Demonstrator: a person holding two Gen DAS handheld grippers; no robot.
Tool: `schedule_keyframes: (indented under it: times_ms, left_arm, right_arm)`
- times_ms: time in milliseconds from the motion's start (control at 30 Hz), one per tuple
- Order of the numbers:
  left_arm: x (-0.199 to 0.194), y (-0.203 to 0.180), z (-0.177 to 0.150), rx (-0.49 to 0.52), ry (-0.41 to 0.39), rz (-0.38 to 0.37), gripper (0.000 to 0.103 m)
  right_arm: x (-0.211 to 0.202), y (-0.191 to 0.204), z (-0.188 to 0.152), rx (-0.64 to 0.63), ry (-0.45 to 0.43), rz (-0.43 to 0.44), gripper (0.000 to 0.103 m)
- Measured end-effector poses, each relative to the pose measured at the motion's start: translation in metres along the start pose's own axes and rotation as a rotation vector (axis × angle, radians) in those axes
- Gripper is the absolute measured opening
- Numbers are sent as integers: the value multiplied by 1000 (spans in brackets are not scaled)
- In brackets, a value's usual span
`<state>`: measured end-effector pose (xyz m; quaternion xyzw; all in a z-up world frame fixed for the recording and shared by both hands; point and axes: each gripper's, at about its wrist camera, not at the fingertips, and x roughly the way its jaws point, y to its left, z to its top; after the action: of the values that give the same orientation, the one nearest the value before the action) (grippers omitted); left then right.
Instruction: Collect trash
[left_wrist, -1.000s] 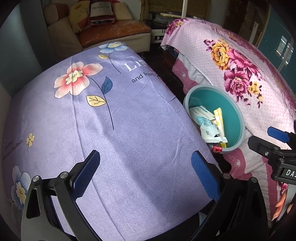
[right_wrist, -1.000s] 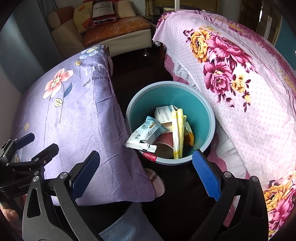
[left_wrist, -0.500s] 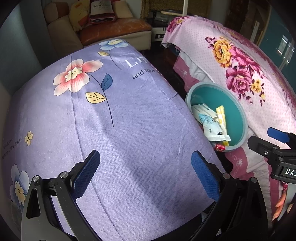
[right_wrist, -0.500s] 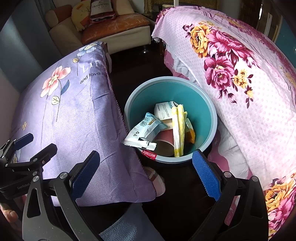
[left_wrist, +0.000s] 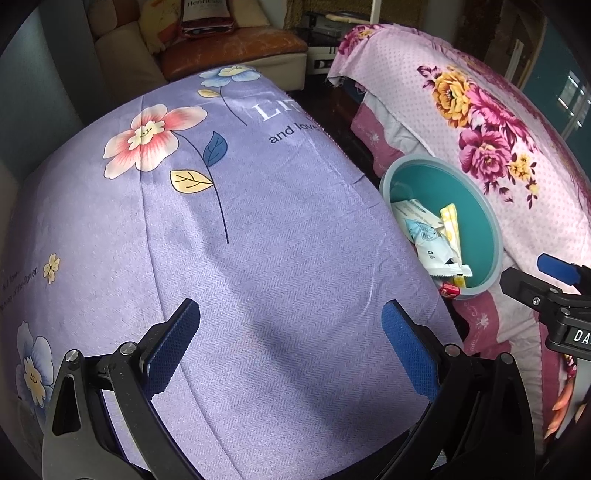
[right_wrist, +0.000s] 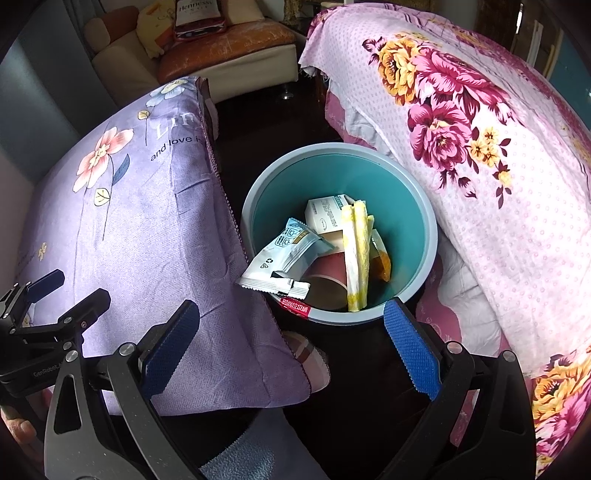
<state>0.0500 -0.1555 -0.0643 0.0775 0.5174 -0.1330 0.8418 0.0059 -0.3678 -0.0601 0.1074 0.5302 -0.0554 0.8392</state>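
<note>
Left view slid along purple bedspread (left_wrist: 258, 240); both hand-held grippers (left_wrist: 291, 347) (right_wrist: 291, 347) apart, empty; bin (right_wrist: 424, 214) holds wrappers

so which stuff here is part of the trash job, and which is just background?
Job: teal bin, white wrapper, yellow wrapper, red packet on its rim.
Background: purple floral bedding, pink floral bedding, sofa.

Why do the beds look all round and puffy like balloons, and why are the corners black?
Both wrist views use fisheye lenses: in the left wrist view the purple bedspread bulges like a dome, in the right wrist view the pink floral bedspread curves too; the round lens edge leaves dark corners. Both are sharp.
</note>
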Motion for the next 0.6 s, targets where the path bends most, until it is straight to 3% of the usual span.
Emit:
schedule_keyframes:
  times_ms: [600]
  left_arm:
    - [7, 1, -2, -1, 16, 8, 99]
  right_arm:
    - [7, -1, 0, 4, 12, 0, 96]
